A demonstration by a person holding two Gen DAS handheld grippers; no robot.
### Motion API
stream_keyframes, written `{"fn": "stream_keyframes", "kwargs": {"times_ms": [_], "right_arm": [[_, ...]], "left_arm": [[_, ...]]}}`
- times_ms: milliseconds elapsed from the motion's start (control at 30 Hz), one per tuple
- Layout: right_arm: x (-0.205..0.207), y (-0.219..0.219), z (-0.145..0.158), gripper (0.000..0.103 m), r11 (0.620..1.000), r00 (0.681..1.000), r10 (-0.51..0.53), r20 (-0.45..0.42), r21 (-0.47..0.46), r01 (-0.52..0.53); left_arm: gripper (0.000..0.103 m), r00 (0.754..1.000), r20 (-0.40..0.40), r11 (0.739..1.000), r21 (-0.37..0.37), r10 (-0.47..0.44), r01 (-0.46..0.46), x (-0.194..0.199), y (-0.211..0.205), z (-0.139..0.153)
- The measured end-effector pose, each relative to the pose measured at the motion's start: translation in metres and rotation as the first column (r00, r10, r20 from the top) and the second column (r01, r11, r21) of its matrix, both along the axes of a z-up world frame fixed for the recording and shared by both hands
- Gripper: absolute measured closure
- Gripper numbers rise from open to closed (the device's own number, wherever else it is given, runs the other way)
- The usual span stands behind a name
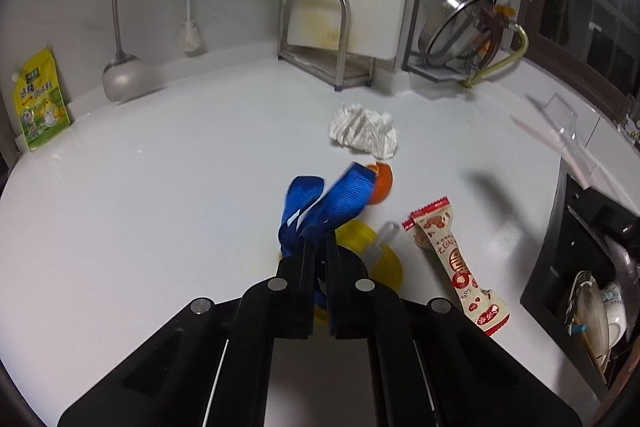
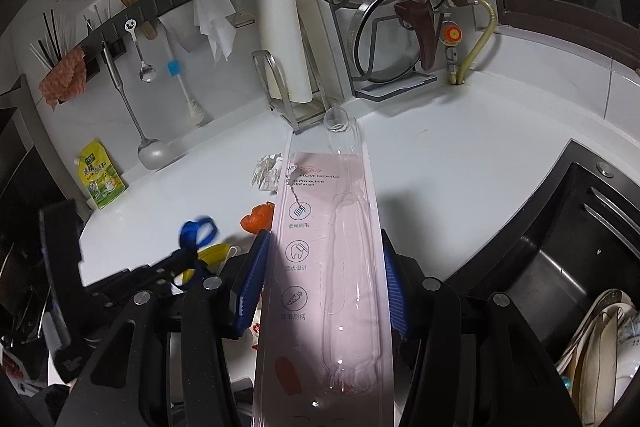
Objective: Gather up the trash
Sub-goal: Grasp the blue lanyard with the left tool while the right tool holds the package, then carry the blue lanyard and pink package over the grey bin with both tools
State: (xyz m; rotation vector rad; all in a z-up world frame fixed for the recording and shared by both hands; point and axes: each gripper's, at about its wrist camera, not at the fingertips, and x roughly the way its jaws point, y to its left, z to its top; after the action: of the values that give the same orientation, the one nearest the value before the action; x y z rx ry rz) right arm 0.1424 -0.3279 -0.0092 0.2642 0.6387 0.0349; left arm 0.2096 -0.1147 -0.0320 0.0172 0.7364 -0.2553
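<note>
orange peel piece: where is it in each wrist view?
Left wrist: orange peel piece at centre, partly behind the blue ribbon, just below the crumpled white tissue.
Right wrist: left of centre, beside the clear toothbrush blister pack.
Shared landmark: yellow-green refill pouch.

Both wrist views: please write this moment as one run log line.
left tongs: shut on blue ribbon | right tongs: shut on toothbrush package | on counter: crumpled tissue, snack wrapper, orange peel
</note>
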Motion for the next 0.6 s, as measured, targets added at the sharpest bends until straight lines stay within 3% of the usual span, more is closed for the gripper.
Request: {"fn": "stream_keyframes", "kwargs": {"times_ms": [600], "right_arm": [[-0.06, 0.037, 0.003, 0.053, 1.0, 1.0, 0.006, 0.017, 0.0, -0.006]], "left_arm": [[0.098, 0.994, 0.106, 0.999, -0.013, -0.028, 0.029, -0.084, 0.053, 0.053]]}}
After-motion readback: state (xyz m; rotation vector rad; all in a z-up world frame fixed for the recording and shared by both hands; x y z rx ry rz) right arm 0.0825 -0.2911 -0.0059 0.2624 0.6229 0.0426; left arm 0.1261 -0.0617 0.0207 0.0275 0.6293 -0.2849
